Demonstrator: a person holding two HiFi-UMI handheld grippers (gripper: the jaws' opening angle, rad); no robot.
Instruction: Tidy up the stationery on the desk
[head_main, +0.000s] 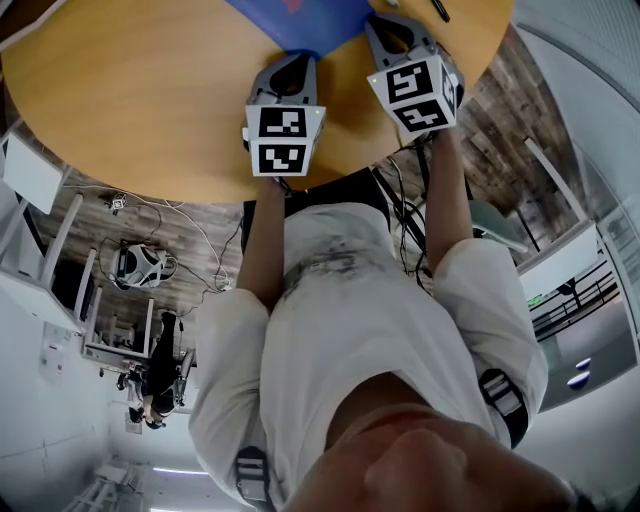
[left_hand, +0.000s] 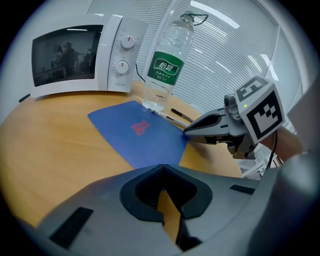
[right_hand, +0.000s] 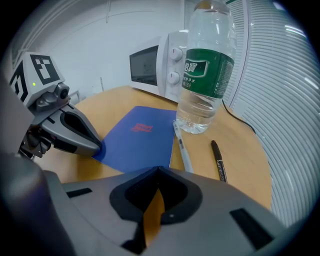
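Closed and empty, the left gripper (left_hand: 162, 170) has its tip at one near corner of the blue notebook (right_hand: 140, 135). The right gripper (right_hand: 159, 172), likewise closed on nothing, is at the other. A white pen (right_hand: 182, 147) and a black pen (right_hand: 217, 160) lie between the notebook and the desk's (left_hand: 50, 140) right edge, by the water bottle (right_hand: 202, 75).

Arms outstretched, the grey plastic left gripper (head_main: 296, 62) and grey plastic right gripper (head_main: 386, 24) angled downward, jaws closed, empty.

The round wooden worktop (right_hand: 240, 145) carries a flat blue folder (right_hand: 137, 137), a microwave (right_hand: 155, 65) and a water bottle (right_hand: 202, 75). A clear pen (right_hand: 182, 150) and a black pen (right_hand: 218, 160) lie by the bottle.
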